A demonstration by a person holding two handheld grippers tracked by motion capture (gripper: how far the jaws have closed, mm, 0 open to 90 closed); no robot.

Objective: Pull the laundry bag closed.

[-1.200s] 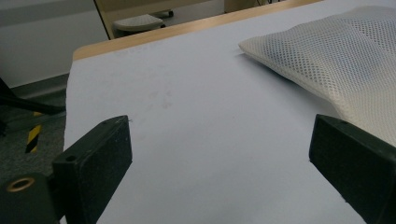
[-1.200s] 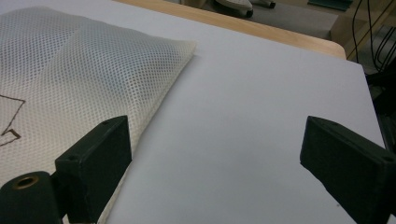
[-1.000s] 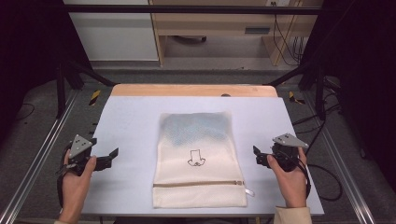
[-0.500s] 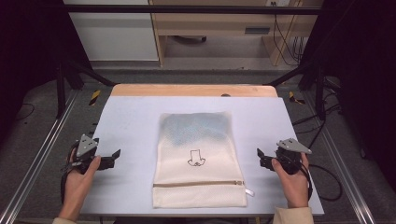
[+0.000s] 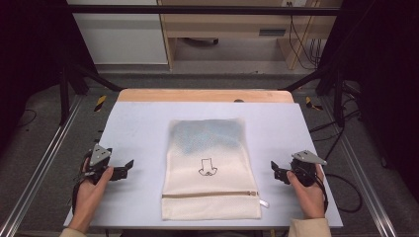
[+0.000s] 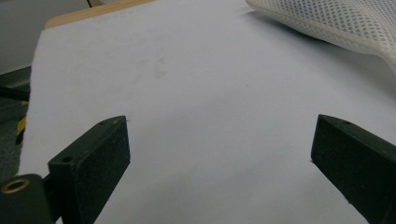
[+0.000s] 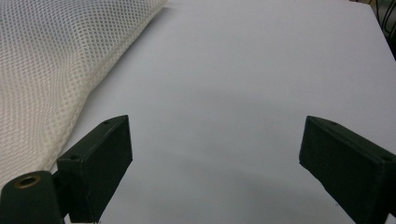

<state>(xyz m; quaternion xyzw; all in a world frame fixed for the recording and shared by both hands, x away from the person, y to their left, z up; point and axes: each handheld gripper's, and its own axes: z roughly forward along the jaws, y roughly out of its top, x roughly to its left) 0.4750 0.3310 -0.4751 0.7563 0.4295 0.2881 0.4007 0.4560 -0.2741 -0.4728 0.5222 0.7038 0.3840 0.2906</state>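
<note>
Looks like a lab or recording workspace: worktop [image 5: 148, 123] covered with a plain white sheet inside a black metal frame [image 5: 207, 10], aluminium rails [image 5: 39, 168] along the sides, loose cables [image 5: 301, 39] on grey floor, yellow-black hazard tape [image 5: 100, 102], what may be a wooden bench [image 5: 222, 24] behind.

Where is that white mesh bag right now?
In the high view the mesh bag lies flat mid-table, between the left gripper and right gripper, touching neither.

Left gripper [image 6: 219, 144] gapes over white table [image 6: 187, 84], mesh bag [image 6: 336, 21] beyond
</note>
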